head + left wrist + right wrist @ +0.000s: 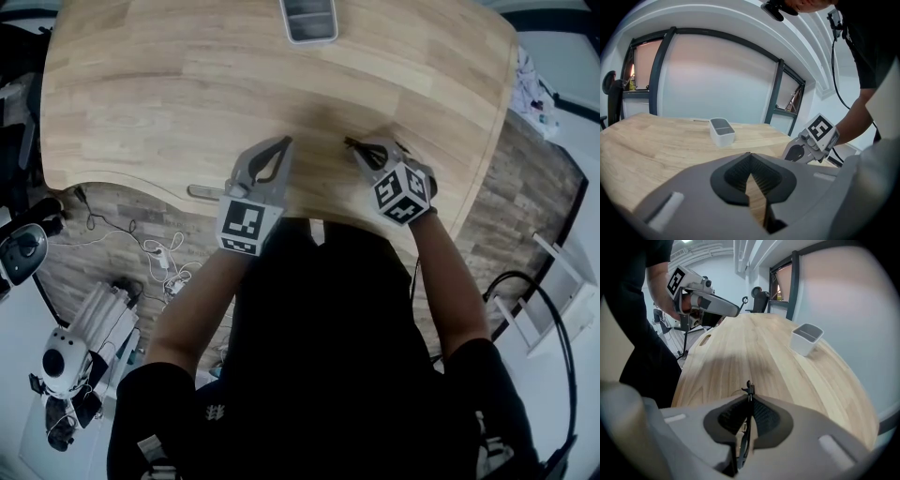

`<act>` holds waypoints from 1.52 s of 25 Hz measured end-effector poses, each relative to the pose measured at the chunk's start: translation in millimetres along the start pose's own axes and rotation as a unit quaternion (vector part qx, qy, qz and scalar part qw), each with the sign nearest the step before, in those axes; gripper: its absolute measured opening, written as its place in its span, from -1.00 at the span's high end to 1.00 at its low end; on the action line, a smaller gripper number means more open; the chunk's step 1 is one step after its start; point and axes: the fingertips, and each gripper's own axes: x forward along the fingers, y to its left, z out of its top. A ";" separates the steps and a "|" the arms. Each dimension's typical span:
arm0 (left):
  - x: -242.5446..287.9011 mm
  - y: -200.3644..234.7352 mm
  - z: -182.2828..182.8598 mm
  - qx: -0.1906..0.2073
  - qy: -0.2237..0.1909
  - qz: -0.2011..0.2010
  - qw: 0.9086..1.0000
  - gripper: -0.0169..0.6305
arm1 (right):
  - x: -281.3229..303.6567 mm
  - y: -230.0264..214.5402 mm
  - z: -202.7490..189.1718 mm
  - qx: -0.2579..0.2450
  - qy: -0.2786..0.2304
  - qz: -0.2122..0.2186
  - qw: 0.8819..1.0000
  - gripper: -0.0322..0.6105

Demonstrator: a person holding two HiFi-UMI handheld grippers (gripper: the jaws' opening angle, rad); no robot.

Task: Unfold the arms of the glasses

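My right gripper (749, 398) is shut on the glasses (749, 389). They are a thin black frame pinched edge-on between the pads, with a hinge end poking out past the tips. From the head view the glasses (362, 144) show as a small dark piece at the right gripper's (354, 146) tips, just above the near edge of the wooden table (187, 103). I cannot tell whether the arms are folded. My left gripper (284, 142) hovers a short way to the left, apart from the glasses. Its jaws (750, 157) are shut with nothing between them.
A white rectangular tray (308, 39) stands at the far side of the table, also seen as the tray (722, 133) and the tray (805, 345) from the grippers. The person's body is close against the near edge. Cables and equipment lie on the floor to the left.
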 end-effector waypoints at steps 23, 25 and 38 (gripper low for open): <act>-9.6 -33.6 3.4 0.024 0.014 -0.024 0.999 0.93 | -13.8 2.4 -11.8 0.045 -0.045 -0.023 0.998 0.81; -11.5 -32.3 3.1 0.022 0.013 -0.021 0.999 0.93 | -11.8 3.1 -10.5 0.040 -0.043 -0.020 0.998 0.81; -18.5 -29.9 1.2 0.019 0.012 -0.003 1.000 0.93 | -6.9 3.1 -16.2 0.033 -0.044 -0.020 0.998 0.81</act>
